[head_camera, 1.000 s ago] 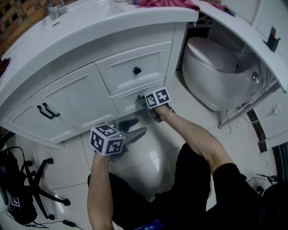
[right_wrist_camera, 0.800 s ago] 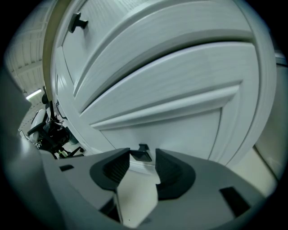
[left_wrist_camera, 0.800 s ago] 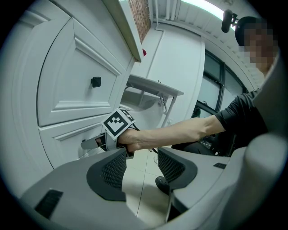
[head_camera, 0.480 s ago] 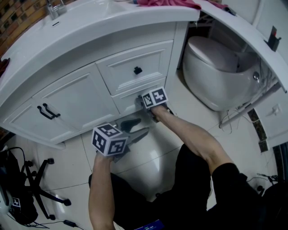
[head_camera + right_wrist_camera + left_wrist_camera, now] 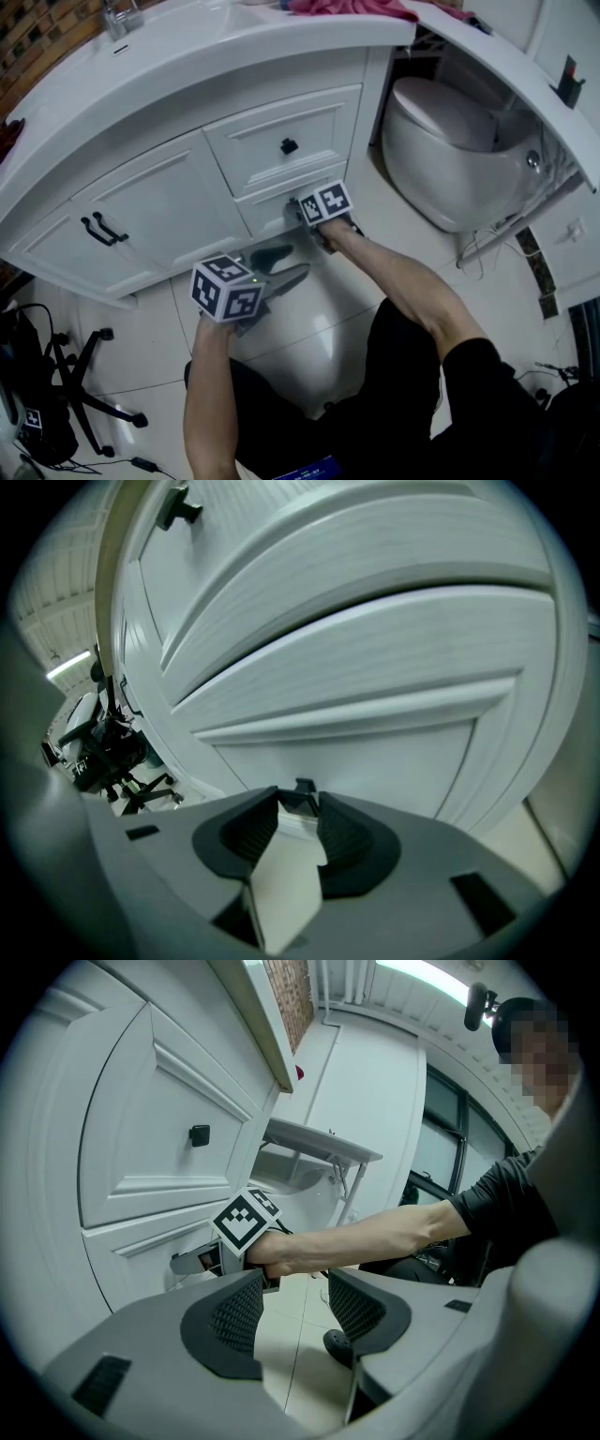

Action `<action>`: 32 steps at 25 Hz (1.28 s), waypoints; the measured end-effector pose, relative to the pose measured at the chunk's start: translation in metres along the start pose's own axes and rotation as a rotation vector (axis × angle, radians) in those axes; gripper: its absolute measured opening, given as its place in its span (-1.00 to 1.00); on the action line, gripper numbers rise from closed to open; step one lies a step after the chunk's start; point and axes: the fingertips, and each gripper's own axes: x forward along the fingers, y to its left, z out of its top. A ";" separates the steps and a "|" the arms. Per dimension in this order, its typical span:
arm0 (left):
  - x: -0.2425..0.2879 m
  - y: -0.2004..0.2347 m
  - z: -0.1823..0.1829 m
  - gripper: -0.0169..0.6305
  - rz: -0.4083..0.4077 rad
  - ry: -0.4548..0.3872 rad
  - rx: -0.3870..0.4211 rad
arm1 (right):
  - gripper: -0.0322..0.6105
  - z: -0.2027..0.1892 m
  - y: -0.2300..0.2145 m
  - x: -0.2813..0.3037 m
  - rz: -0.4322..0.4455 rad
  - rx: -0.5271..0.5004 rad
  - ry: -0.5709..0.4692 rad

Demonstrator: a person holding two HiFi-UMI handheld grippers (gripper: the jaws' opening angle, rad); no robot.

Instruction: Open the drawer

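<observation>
The white lower drawer (image 5: 265, 212) sits under an upper drawer with a black knob (image 5: 289, 145). My right gripper (image 5: 294, 210) is at the lower drawer's front. In the right gripper view its jaws (image 5: 300, 803) are closing around the small black knob (image 5: 305, 787), which stands between the fingertips with a gap still showing on the left. The left gripper view shows the right gripper (image 5: 202, 1260) against the drawer (image 5: 141, 1241). My left gripper (image 5: 281, 266) hangs open over the floor tiles, nothing between its pads (image 5: 239, 1312).
A toilet (image 5: 450, 150) stands right of the vanity. Cabinet doors with black handles (image 5: 103, 230) lie to the left. A chair base (image 5: 89, 375) and cables are at the lower left. A pink cloth (image 5: 347, 7) lies on the countertop.
</observation>
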 end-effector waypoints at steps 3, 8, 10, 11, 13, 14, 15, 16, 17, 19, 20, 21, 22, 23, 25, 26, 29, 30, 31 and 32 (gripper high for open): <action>0.000 -0.001 0.000 -0.28 -0.001 0.000 0.002 | -0.42 0.000 0.000 0.000 0.000 -0.015 0.003; -0.001 -0.003 0.001 -0.28 0.001 -0.002 0.003 | -0.44 -0.001 0.000 -0.002 0.004 -0.039 0.008; -0.003 -0.004 0.001 -0.28 0.002 -0.005 0.004 | -0.45 -0.002 0.000 -0.003 0.002 -0.050 0.013; -0.003 -0.004 0.001 -0.28 0.002 -0.005 0.005 | -0.45 -0.003 0.001 -0.004 0.000 -0.056 0.016; -0.005 -0.003 0.001 -0.28 0.004 -0.006 0.004 | -0.45 -0.007 0.004 -0.006 0.001 -0.067 0.026; -0.006 -0.002 0.001 -0.28 0.006 -0.008 0.003 | -0.45 -0.009 0.005 -0.007 0.003 -0.071 0.029; -0.006 -0.002 0.001 -0.28 0.008 -0.011 0.002 | -0.45 -0.011 0.006 -0.008 0.005 -0.073 0.033; -0.006 -0.002 0.002 -0.28 0.008 -0.013 0.001 | -0.45 -0.012 0.007 -0.009 0.008 -0.073 0.036; -0.006 -0.003 0.002 -0.28 0.006 -0.016 0.002 | -0.45 -0.014 0.007 -0.010 0.011 -0.071 0.041; -0.005 -0.007 0.003 -0.28 0.001 -0.018 0.006 | -0.45 -0.017 0.008 -0.012 0.016 -0.070 0.049; -0.004 -0.009 0.004 -0.28 -0.001 -0.018 0.009 | -0.45 -0.019 0.009 -0.013 0.018 -0.070 0.054; -0.004 -0.011 0.004 -0.28 -0.003 -0.018 0.011 | -0.45 -0.020 0.010 -0.014 0.021 -0.070 0.058; -0.004 -0.013 0.005 -0.28 -0.004 -0.018 0.013 | -0.45 -0.022 0.010 -0.015 0.024 -0.069 0.063; -0.004 -0.015 0.005 -0.28 -0.005 -0.017 0.015 | -0.45 -0.023 0.011 -0.017 0.027 -0.070 0.067; -0.004 -0.018 0.004 -0.28 -0.007 -0.014 0.020 | -0.45 -0.027 0.013 -0.020 0.035 -0.072 0.076; -0.004 -0.020 0.003 -0.28 -0.007 -0.011 0.021 | -0.45 -0.029 0.015 -0.021 0.039 -0.073 0.081; -0.005 -0.024 0.001 -0.28 -0.003 -0.006 0.021 | -0.45 -0.036 0.017 -0.025 0.053 -0.069 0.092; -0.005 -0.025 0.001 -0.28 -0.003 -0.005 0.023 | -0.45 -0.037 0.018 -0.026 0.055 -0.070 0.095; -0.006 -0.027 0.000 -0.28 -0.003 -0.004 0.024 | -0.45 -0.038 0.019 -0.027 0.056 -0.072 0.097; -0.006 -0.029 -0.001 -0.28 -0.003 -0.001 0.026 | -0.45 -0.040 0.019 -0.028 0.056 -0.074 0.100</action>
